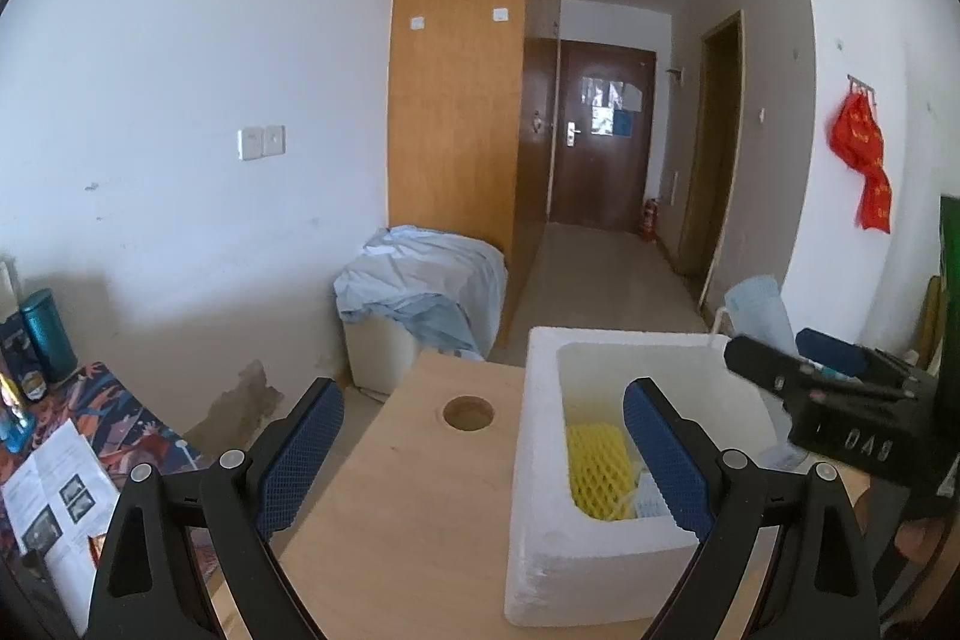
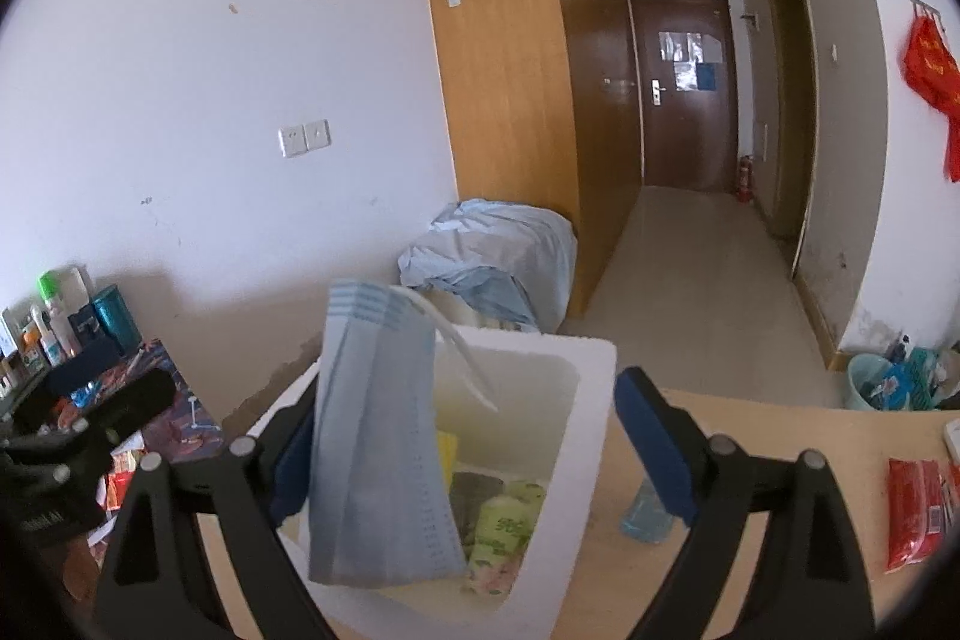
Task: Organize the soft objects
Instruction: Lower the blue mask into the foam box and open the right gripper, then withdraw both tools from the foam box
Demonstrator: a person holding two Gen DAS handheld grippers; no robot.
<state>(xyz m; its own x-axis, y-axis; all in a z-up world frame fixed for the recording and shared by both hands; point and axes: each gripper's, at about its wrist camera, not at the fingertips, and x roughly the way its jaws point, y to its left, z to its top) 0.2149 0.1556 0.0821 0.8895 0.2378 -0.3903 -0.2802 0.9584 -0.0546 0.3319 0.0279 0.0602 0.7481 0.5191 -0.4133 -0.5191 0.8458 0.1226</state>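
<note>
A white foam box (image 1: 540, 460) stands on the wooden table (image 1: 390, 520), with a yellow foam net (image 1: 597, 466) lying inside. My left gripper (image 1: 480, 400) is open and empty, its right finger over the box's inside. In the right wrist view, a stack of light blue face masks (image 2: 378, 430) hangs over the foam box (image 2: 591, 436), leaning against my left pad. My right gripper (image 2: 474, 388) is open wide, and its right pad stands well clear of the masks. Green-printed soft packs (image 2: 504, 526) lie in the box. The right gripper (image 1: 828, 400) also shows beside the box.
A round hole (image 1: 468, 412) is cut in the tabletop left of the box. A red packet (image 2: 915, 514) and a small blue item (image 2: 645, 517) lie right of the box. Bottles crowd a low side table (image 2: 72, 328) at left. A teal bin (image 2: 888, 382) stands behind the table.
</note>
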